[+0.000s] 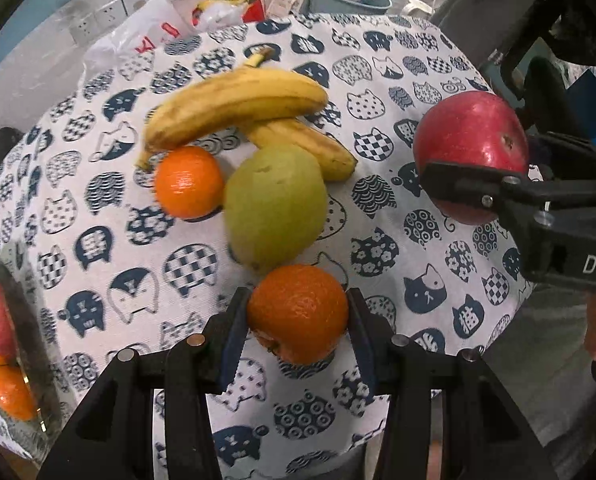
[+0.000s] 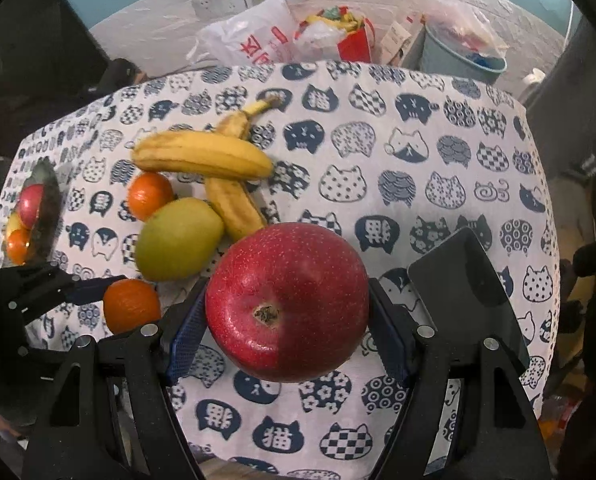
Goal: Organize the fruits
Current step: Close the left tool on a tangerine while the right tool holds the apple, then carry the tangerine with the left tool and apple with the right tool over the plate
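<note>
My left gripper (image 1: 298, 316) is shut on an orange (image 1: 298, 312), which also shows in the right wrist view (image 2: 132, 306). My right gripper (image 2: 288, 306) is shut on a red apple (image 2: 288, 300), held above the table's right side; the apple also shows in the left wrist view (image 1: 471, 148). On the cat-print cloth lie two crossed bananas (image 1: 238, 110), a second orange (image 1: 188, 182) and a green pear (image 1: 274, 206). A glass bowl (image 1: 14, 400) at the left edge holds an apple and oranges.
A dark phone (image 2: 467, 292) lies on the cloth at the right. Plastic bags (image 2: 254, 36) and a blue-grey bin (image 2: 457, 56) stand behind the table against the wall. The table edge runs close below both grippers.
</note>
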The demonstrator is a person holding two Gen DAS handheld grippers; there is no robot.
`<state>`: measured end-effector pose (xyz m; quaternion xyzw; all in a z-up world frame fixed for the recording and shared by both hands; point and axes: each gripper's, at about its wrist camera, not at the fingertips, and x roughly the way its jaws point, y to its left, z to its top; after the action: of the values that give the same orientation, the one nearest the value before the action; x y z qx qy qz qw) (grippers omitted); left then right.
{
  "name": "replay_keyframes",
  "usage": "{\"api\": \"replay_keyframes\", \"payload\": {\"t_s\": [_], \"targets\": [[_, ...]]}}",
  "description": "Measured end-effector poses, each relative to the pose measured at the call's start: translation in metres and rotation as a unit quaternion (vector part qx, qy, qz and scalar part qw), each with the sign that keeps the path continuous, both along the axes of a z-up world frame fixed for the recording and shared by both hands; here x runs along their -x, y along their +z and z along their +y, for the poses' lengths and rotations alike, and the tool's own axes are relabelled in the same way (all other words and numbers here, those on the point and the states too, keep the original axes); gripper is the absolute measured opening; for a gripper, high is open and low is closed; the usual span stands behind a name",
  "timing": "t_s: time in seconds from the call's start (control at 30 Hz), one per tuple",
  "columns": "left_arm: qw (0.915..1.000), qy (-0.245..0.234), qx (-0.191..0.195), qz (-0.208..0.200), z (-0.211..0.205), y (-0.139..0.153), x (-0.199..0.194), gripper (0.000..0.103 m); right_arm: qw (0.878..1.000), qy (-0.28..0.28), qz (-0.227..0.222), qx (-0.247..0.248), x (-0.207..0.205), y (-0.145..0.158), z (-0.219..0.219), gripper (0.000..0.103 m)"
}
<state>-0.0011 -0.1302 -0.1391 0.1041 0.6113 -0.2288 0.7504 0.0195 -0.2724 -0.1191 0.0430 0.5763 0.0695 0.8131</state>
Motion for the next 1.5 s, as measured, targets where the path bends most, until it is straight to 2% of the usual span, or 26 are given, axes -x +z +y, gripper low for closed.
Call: {"api": "replay_keyframes", "payload": {"t_s": [0.2, 0.73, 1.1, 1.5], "targets": [[0.9996, 0.011, -0.001, -0.027, 0.03, 0.02, 0.001, 0.049, 1.0, 0.019, -0.024, -0.003, 0.004, 0.02, 0.02, 0.074], [0.9951, 0.075, 0.023, -0.06, 0.109, 0.061, 0.015, 0.049, 0.994, 0.089, -0.067, -0.021, -0.002, 0.06, 0.1, 0.074], [0.9894, 0.124, 0.026, -0.071, 0.171, 0.073, 0.022, 0.049, 0.986, 0.141, -0.076, -0.038, -0.012, 0.073, 0.166, 0.074], [0.977, 0.2, 0.026, -0.07, 0.252, 0.069, 0.027, 0.049, 0.976, 0.202, -0.075, -0.043, -0.019, 0.075, 0.24, 0.074]]}}
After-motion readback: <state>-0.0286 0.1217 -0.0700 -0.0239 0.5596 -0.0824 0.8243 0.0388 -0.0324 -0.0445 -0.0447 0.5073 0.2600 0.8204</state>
